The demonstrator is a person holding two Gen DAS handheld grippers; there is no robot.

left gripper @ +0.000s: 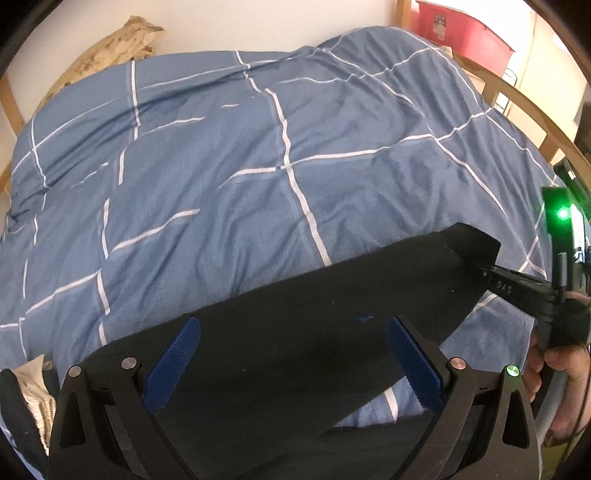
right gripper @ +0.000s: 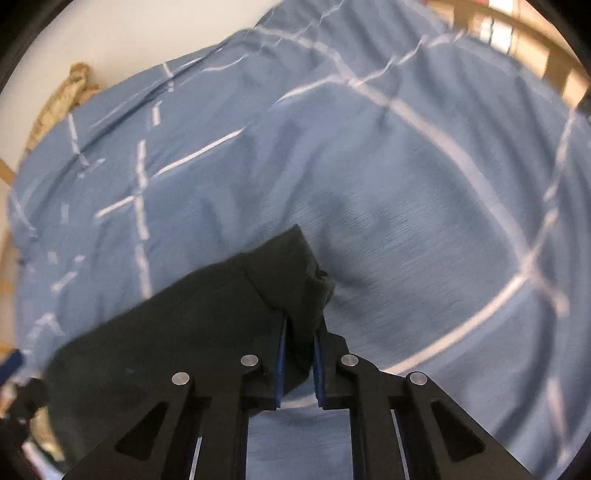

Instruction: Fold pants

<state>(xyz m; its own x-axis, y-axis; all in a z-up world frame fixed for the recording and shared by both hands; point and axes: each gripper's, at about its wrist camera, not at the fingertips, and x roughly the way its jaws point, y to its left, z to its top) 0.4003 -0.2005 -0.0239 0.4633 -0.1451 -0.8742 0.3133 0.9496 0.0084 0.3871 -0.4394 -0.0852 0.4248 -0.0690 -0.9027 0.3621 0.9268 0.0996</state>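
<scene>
The black pants (left gripper: 295, 317) hang as a wide dark band above the blue checked duvet (left gripper: 221, 166). My left gripper (left gripper: 293, 332) is open, its blue pads (left gripper: 173, 362) spread apart over the cloth with nothing clamped. My right gripper (right gripper: 301, 332) is shut on a corner of the pants (right gripper: 207, 306) and holds it lifted over the duvet (right gripper: 406, 221). It also shows in the left wrist view (left gripper: 491, 269) at the right, pinching the far corner of the pants.
The bed has a wooden frame (left gripper: 524, 99) along the right and back. A red bin (left gripper: 461, 29) stands behind it. A beige patterned cloth (left gripper: 110, 48) lies at the far left by the white wall. A light knit fabric (left gripper: 33, 391) sits at the near left.
</scene>
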